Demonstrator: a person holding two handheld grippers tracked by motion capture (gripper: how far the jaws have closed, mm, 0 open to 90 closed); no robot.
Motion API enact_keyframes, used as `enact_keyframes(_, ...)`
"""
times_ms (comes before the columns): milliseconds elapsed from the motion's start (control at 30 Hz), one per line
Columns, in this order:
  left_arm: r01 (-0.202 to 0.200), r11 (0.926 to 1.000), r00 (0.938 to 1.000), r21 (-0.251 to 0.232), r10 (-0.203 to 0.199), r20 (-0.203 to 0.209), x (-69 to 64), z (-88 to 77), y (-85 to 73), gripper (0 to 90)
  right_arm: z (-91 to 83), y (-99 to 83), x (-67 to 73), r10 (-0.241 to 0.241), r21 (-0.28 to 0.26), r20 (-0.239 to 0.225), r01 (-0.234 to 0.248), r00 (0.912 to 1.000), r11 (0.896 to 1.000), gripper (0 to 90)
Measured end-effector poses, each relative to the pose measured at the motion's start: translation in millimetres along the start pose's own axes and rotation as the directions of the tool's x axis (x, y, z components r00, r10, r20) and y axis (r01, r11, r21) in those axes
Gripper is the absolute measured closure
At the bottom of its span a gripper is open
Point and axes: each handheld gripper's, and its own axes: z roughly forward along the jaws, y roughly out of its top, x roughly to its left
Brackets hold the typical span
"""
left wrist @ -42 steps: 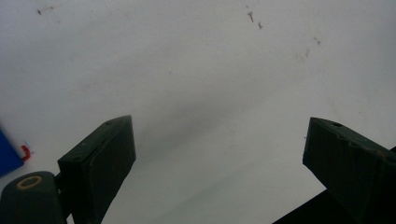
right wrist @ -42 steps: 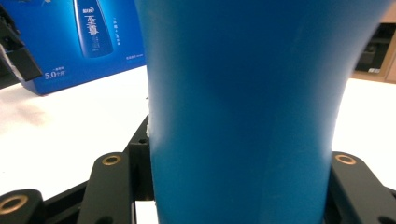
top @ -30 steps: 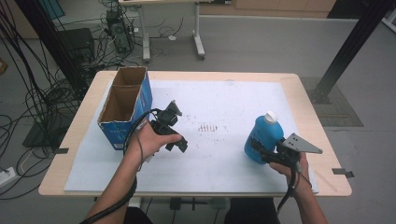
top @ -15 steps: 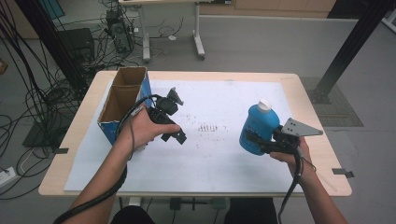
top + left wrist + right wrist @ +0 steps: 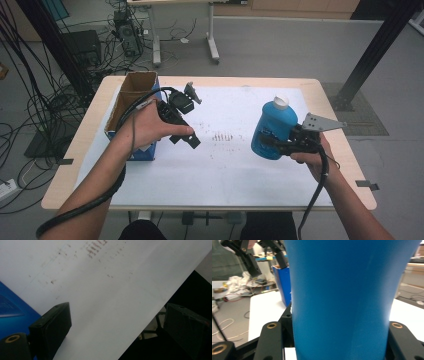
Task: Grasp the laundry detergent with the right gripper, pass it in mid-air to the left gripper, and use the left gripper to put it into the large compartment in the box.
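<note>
My right gripper (image 5: 274, 142) is shut on a blue bottle (image 5: 272, 127) with a white cap (image 5: 281, 102), held upright above the right side of the table. In the right gripper view the bottle's blue body (image 5: 342, 295) stands between the two jaws of that gripper (image 5: 337, 340). My left gripper (image 5: 187, 137) hangs over the left half of the white sheet, beside an open blue cardboard box (image 5: 131, 102). Its jaws (image 5: 117, 335) stand wide apart with nothing between them, above the paper.
A white paper sheet (image 5: 220, 170) with faint reddish marks (image 5: 222, 136) covers the wooden table (image 5: 345, 165). The box's blue wall (image 5: 10, 310) shows at the left gripper's side. Cables and equipment lie on the floor at left (image 5: 45, 105). A black post (image 5: 372, 55) rises at the right.
Both hands have risen. The blue bottle has come up off the table in the right gripper. The left gripper has lifted and shifted slightly toward the box, still open.
</note>
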Motion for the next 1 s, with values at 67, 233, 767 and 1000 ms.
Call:
enact_keyframes(67, -0.023, 0.9997, 0.9997, -0.006, 0.023, -0.004, -2.1, -5.8, 1.8, 8.1, 0.0, 3.3, 0.1, 0.002, -0.003, -0.023, -0.002, 0.9997, 1.000, 44.2)
enact_keyframes(233, -0.079, 0.9967, 0.9968, -0.018, 0.079, 0.008, -7.2, -20.2, 7.1, 7.8, 1.7, 11.4, 2.1, -0.006, -0.007, -0.077, 0.006, 0.9970, 1.000, 44.2)
enact_keyframes(767, -0.255, 0.9666, 0.9664, -0.029, 0.256, 0.027, -29.3, -50.9, 26.2, 8.0, 10.4, 27.9, 9.9, -0.047, 0.007, -0.253, 0.050, 0.9663, 0.999, 44.2)
enact_keyframes(1000, -0.310, 0.9503, 0.9503, -0.030, 0.311, 0.021, -38.8, -57.5, 33.9, 8.0, 18.1, 30.5, 15.2, -0.059, 0.022, -0.318, 0.070, 0.9462, 0.997, 44.2)
